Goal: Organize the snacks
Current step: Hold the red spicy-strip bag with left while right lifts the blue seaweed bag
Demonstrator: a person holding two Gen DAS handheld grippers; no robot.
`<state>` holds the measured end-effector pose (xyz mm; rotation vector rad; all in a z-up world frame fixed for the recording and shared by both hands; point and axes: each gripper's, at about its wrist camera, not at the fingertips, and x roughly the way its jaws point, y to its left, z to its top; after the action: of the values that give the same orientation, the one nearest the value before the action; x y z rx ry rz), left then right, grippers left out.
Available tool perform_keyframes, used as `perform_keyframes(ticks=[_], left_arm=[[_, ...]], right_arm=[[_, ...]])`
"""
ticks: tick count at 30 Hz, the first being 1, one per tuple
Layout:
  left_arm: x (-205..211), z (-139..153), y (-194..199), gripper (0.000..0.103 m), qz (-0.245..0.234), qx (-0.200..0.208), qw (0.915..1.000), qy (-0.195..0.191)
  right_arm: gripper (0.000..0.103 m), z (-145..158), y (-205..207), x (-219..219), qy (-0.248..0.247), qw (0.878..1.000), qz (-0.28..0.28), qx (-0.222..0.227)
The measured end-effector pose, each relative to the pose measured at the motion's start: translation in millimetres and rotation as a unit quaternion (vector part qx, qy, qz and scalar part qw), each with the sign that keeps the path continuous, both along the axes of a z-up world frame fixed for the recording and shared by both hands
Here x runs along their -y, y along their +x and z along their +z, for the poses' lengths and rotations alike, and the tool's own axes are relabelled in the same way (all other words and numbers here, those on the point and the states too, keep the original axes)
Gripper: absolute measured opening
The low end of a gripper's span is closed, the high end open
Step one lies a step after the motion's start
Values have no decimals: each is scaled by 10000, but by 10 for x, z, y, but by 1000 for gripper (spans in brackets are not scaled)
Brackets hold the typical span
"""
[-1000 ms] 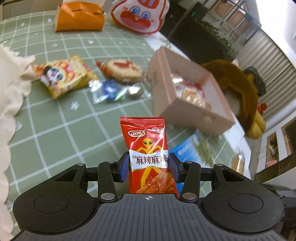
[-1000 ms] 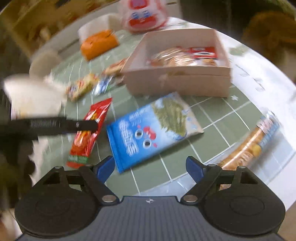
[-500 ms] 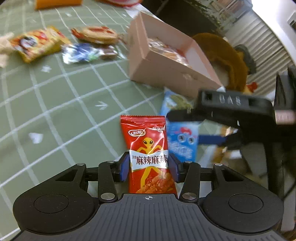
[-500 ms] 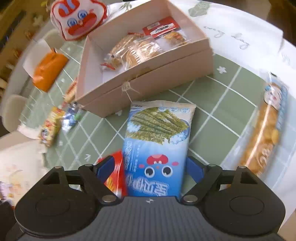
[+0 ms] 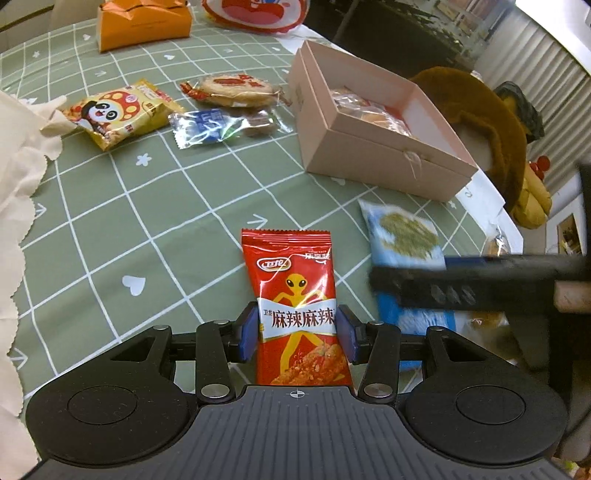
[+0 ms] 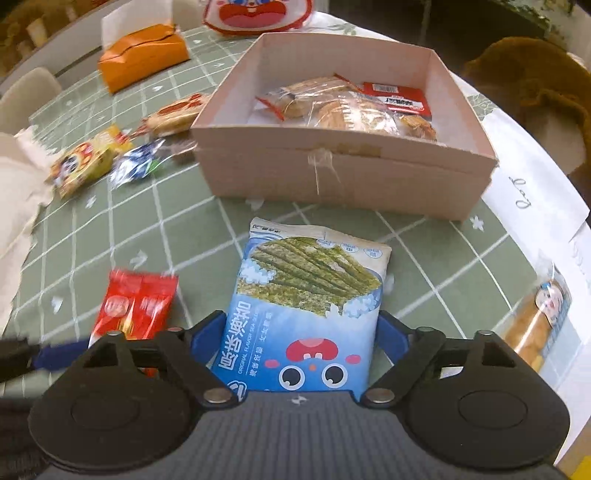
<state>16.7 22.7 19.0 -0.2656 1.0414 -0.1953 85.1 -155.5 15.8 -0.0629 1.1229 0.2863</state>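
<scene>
We see the blue seaweed-snack packet, marked "ORIGINAL FLAVOR", now framed by our right gripper, whose jaws have just been closing on its sides, just before the pink box. Our left gripper clamps the red "麻辣麻辣" packet above the green tablecloth.

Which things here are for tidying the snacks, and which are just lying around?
For the job: red spicy snack packet in the left gripper; blue seaweed snack bag between the right gripper jaws, which were just closing; pink box; panda snack packet; round cracker.

Just lying about: orange tissue box; brown plush toy; cream cloth.
</scene>
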Motion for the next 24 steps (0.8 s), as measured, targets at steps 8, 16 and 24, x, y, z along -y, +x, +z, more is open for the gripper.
perform_keyframes(ticks=[8,16,24], left_arm=[[102,3,22,52,-242,34,9996,119],[287,-3,-37,51,-447,226,9968,628],[294,84,-144,51,-279,354,9973,585]], right_arm=[[78,205,-361,282,281,9991,224,242],[78,471,-490,354,376,9965,234,713],[78,489,-520,509,507,9957,136,768]])
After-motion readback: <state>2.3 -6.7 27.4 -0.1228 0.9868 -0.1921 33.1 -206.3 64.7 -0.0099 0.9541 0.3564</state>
